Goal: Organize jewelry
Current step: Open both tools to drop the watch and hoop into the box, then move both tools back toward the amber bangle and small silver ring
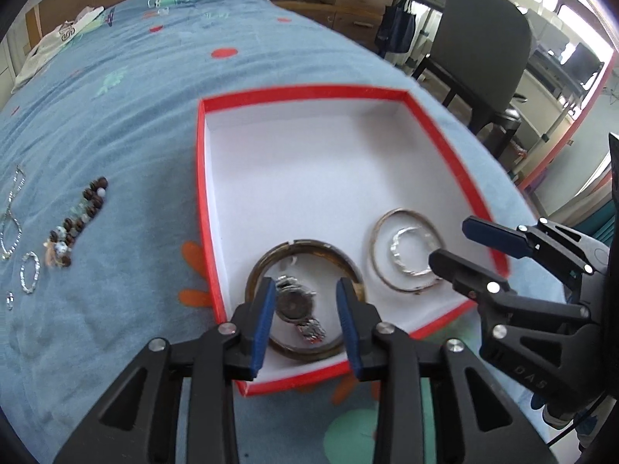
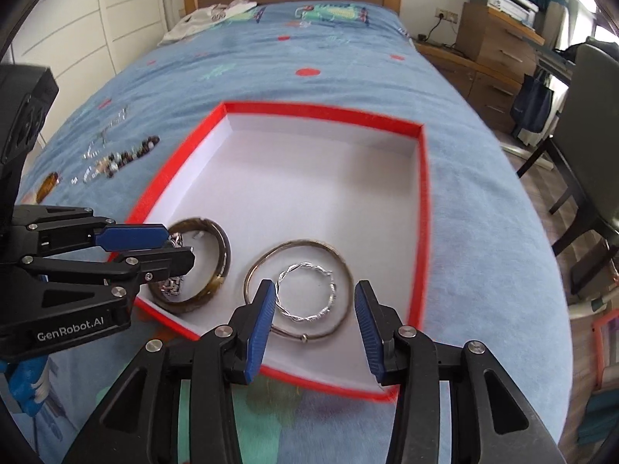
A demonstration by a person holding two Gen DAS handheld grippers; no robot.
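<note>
Several loose beads [image 1: 79, 221] lie beside box [image 1: 201, 178].

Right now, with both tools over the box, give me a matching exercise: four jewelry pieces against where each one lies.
Things:
1. wristwatch
2. twisted silver bracelet
3. beaded bracelet
4. dark bangle

Places:
A. on the blue bedspread, outside the box
B. inside the thin metal bangle
C. inside the dark bangle
D. in the red box, around the watch

Pairs: 1-C, 2-B, 3-A, 4-D
</note>
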